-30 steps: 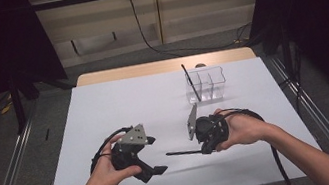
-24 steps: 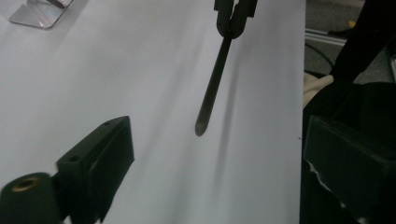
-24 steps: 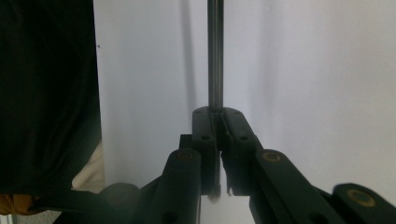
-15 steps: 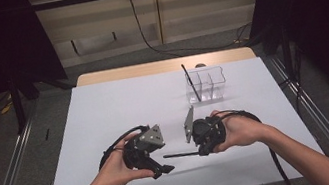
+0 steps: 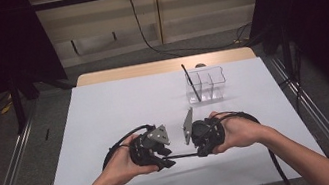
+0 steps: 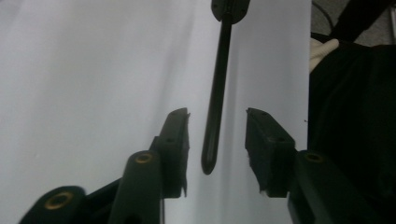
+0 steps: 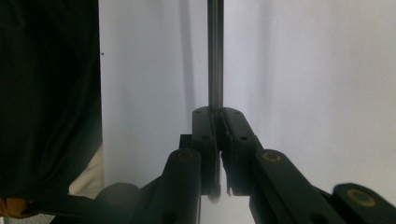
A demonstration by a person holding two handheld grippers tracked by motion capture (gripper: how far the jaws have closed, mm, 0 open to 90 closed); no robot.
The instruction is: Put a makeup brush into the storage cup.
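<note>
The right tool (image 5: 200, 141) is clamped on one end of a thin black pen (image 5: 182, 156), which lies level just above the white worktop (image 5: 104, 107) near its front edge. In the right gripper view the two jaws are pressed flat together on the pen (image 7: 215, 56), whose shaft runs straight away from them over the white surface.

The left tool (image 5: 162, 159) faces the right one, so the two meet across the pen between the person's hands. Its jaws stand apart with the free, rounded end of the pen (image 6: 214, 121) between them, touching neither pad; the gap is a little wider on the right-hand side of that view. At the top of the left gripper view the right tool (image 6: 229, 9) shows as a dark block holding the far end of the pen.

Both hands wrap the tool bodies from outside, the left hand (image 5: 122, 163) and the right hand (image 5: 237, 131) resting low over the worktop, cables looping behind them.

Farther back and to the right stands a clear holder (image 5: 212, 84) with compartments. A second black pen (image 5: 191, 84) leans in its leftmost compartment, well apart from the tools.
</note>
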